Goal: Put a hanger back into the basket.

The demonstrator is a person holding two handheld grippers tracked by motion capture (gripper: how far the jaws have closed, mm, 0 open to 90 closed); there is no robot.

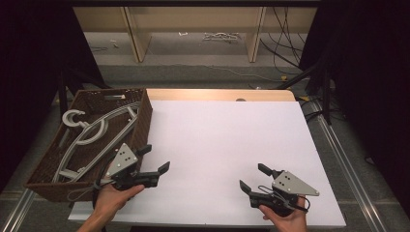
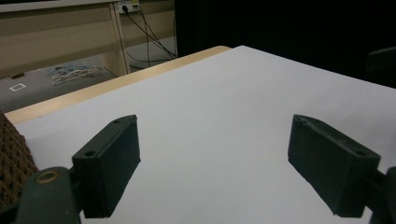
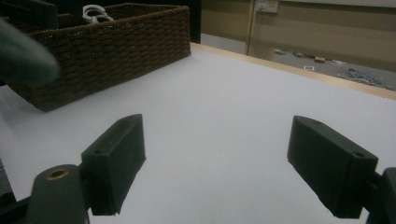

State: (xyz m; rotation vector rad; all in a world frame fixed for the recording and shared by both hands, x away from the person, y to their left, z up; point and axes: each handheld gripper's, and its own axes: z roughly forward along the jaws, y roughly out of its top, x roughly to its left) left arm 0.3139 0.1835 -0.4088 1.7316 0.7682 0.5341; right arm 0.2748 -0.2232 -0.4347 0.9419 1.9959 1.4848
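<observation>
A brown wicker basket (image 1: 142,121) stands at the table's left edge with grey plastic hangers (image 1: 89,133) lying in it. My left gripper (image 1: 154,158) hovers open just right of the basket's near corner, its jaws wide apart with nothing between them (image 2: 215,163). Held low near the front right of the white table (image 1: 227,135), my right gripper (image 1: 254,177) is open too and empty (image 3: 215,163). The right gripper view looks across the white surface toward the basket (image 3: 107,42), where a hanger hook (image 3: 95,11) pokes above the rim.
Beyond the table's far wooden edge (image 1: 217,94) is a grey floor with cables (image 1: 285,48) and wooden furniture legs (image 1: 135,34). Dark curtains flank both sides. A metal rail (image 1: 345,159) runs along the table's right.
</observation>
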